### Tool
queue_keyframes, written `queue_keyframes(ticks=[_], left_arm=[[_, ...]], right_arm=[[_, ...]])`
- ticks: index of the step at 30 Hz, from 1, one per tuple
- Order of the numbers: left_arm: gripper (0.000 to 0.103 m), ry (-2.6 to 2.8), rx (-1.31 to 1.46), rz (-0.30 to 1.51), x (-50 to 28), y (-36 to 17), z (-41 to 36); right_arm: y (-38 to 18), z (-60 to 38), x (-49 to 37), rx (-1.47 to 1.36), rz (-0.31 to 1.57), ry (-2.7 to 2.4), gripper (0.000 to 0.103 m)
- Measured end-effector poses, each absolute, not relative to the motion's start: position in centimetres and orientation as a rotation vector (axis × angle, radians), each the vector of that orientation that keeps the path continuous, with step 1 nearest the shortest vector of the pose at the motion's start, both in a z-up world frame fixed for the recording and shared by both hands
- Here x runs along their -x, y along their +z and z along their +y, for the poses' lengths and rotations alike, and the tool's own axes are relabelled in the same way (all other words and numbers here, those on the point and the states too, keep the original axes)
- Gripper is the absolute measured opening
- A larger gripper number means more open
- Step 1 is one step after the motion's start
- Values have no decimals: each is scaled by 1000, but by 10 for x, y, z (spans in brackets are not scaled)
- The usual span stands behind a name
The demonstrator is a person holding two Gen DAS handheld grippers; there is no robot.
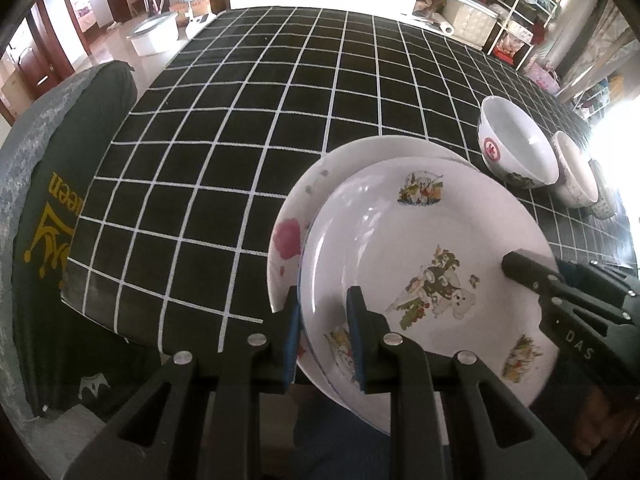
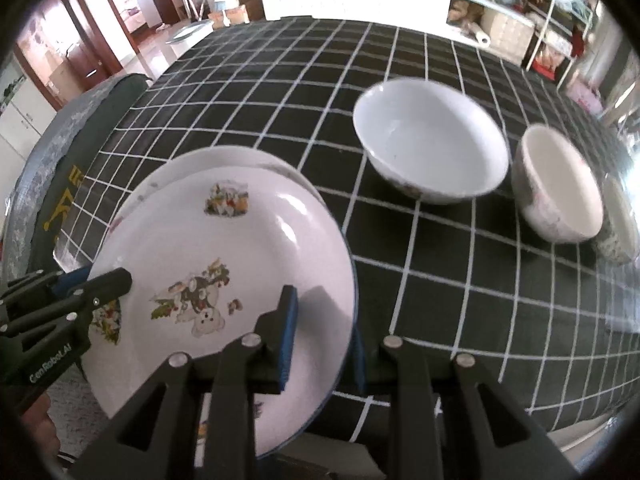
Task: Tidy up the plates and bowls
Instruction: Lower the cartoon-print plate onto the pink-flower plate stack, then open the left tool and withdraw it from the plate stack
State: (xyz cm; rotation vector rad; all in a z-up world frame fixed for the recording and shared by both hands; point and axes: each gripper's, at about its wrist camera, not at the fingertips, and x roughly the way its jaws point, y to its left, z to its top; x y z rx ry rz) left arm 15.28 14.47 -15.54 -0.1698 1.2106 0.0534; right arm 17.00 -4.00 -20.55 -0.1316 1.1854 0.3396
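Both the left hand-held gripper [image 1: 323,332] and right hand-held gripper [image 2: 325,336] pinch the floral plate's [image 1: 420,248] rim; uneven release could slide it off the lower plate [image 1: 304,200] just ahead

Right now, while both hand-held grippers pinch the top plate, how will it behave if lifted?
The top plate looks stiff and glossy, so it may slip between the pads. Each hand-held gripper, left and right, grips only its rim, so it could tilt. It seems fragile and may scrape the lower plate.

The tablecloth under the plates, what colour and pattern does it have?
The tablecloth is black with a grid of thin white lines; it shows best in the left wrist view.
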Motion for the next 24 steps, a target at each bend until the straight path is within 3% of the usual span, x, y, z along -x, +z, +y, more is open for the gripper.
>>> queue_keyframes(ticks=[24], left_arm=[[20, 99, 219, 1159, -135, -134, 156]], right_arm=[[-205, -51, -161, 96, 1220, 352, 30]])
